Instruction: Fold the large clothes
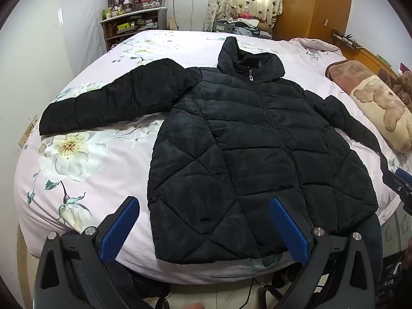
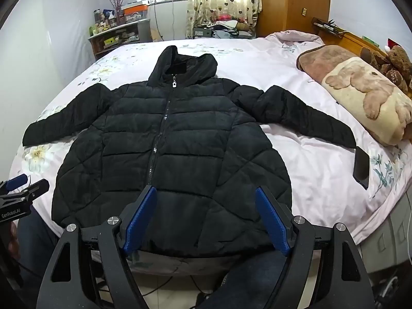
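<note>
Black quilted hooded puffer jacket (image 2: 170,144) spread flat on floral pink bed (image 2: 309,170), hem at near edge. Left tool (image 1: 203,229), right tool (image 2: 206,219) spread, empty. Sleeve cuffs to be pinched first, folded inward.

Home bedroom: bed (image 2: 296,59), wardrobe (image 2: 296,2)

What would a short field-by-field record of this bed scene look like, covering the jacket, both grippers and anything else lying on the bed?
jacket: black quilted puffer jacket, front up, zipped, flat on bed
sleeves: both spread outward
hood: lies away from the grippers
left gripper: open, near the hem, holding nothing
right gripper: open, over the hem, holding nothing
bed: pink floral sheet
also on bed: folded bear-print blanket, dark phone beyond the right cuff
fold state: not started
</note>
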Motion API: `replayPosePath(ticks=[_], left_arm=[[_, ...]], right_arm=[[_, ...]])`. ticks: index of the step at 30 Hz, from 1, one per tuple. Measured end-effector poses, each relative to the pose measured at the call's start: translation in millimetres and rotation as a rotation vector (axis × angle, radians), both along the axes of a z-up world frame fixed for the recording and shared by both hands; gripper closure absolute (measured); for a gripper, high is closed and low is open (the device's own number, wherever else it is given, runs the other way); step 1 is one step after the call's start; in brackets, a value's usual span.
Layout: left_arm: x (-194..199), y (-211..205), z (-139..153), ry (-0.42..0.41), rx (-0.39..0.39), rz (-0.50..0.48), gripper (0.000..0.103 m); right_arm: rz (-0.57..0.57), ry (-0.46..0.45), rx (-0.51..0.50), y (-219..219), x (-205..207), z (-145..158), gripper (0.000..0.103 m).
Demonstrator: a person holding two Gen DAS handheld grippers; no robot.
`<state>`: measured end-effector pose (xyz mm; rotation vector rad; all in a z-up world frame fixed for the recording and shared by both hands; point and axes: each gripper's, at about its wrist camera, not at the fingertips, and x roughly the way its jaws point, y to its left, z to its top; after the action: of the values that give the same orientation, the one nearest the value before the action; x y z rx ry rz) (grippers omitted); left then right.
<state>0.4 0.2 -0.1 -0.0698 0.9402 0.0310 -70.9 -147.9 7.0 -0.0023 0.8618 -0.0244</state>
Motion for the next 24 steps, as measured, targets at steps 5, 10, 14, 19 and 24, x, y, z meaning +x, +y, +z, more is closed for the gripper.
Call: replayPosePath(ticks=[5, 10, 14, 19, 24], left_arm=[[-1.6, -0.2, 1.5, -0.013, 0.001, 0.000, 0.001], [1.0, 1.1, -0.7, -0.008, -0.003, -0.001, 0.001], [0.6, -0.1, -0.9, -0.009, -0.003, -0.002, 0.001], [1.8, -1.5, 0.8, -0.009, 0.001, -0.001, 0.001], [0.9, -1.7, 3.1, -0.010, -0.002, -0.002, 0.001]], right_arm=[[-0.001, 0.004, -0.002, 0.5, 1.1, -1.9, 0.025], [-0.001, 0.001, -0.002, 1.1, 1.0, -2.1, 0.025], [-0.001, 0.002, -0.002, 1.0, 0.1, -1.3, 0.025], [-0.001, 0.002, -0.004, 1.6, 1.6, -2.1, 0.025], [0.000, 0.001, -0.006, 2.1, 1.6, -2.1, 0.025]])
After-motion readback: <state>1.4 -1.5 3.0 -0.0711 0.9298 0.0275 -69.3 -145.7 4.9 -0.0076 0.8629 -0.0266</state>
